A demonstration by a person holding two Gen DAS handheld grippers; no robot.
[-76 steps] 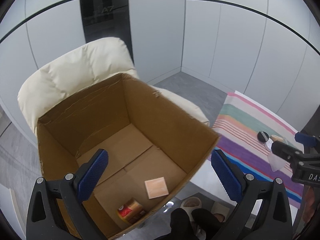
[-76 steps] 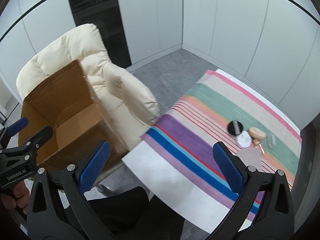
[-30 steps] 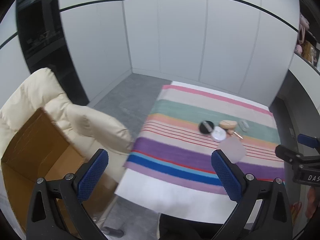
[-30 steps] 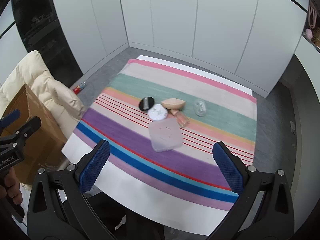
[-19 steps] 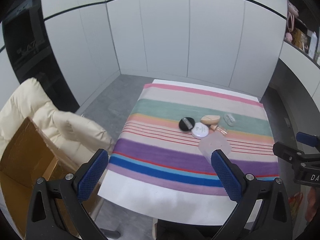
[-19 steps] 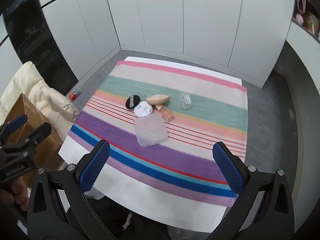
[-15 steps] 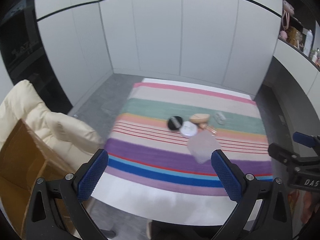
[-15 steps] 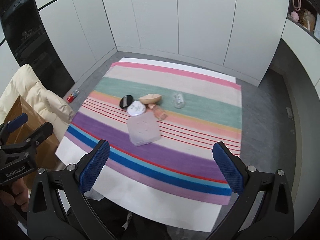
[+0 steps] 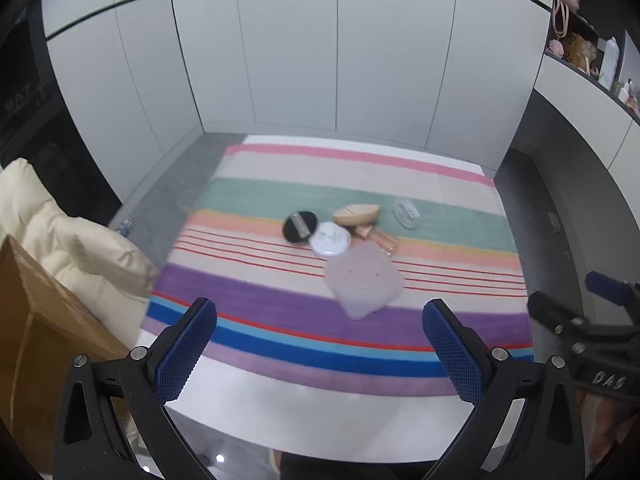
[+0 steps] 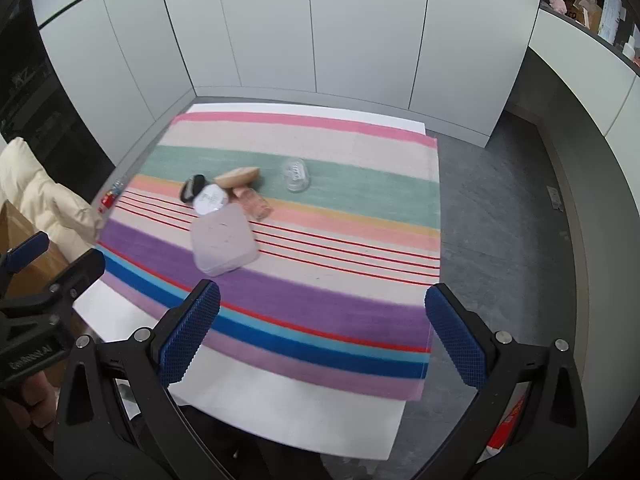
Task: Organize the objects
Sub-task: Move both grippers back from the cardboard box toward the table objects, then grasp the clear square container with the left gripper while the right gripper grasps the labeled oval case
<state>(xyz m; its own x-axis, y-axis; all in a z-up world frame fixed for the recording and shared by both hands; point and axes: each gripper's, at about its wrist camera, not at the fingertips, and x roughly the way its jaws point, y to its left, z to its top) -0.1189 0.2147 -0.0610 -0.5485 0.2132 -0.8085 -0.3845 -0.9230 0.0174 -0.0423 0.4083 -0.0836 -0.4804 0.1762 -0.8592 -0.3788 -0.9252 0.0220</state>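
Two claws, both spread wide and holding nothing: left claw (image 9: pixel 320 346) low centre of the left wrist view, right claw (image 10: pixel 322 334) low centre of the right wrist view, both poised above the near edge of the surface (image 9: pixel 304 412).

Five small items clustered mid-frame on the striped cloth (image 9: pixel 280 304): black round compact (image 9: pixel 299 227), white round compact (image 9: pixel 330 239) touching it, tan teardrop sponge (image 9: pixel 356 214), pinkish bottle (image 9: pixel 380 240), frosted square box (image 9: pixel 362 282) nearest the claws, lid closed, contents not discernible. Slightly apart to the right, clear small case (image 9: pixel 406 213) on the green stripe.

Cardboard box (image 9: pixel 28 320) cut off at the left edge against the cream chair (image 9: pixel 68 244), interior out of sight. Only in the right wrist view: small red object (image 10: pixel 107 197) on the floor, left of the cloth.

Against 2.5 seconds ago: box interior gone from the left view, swung over to the cloth.
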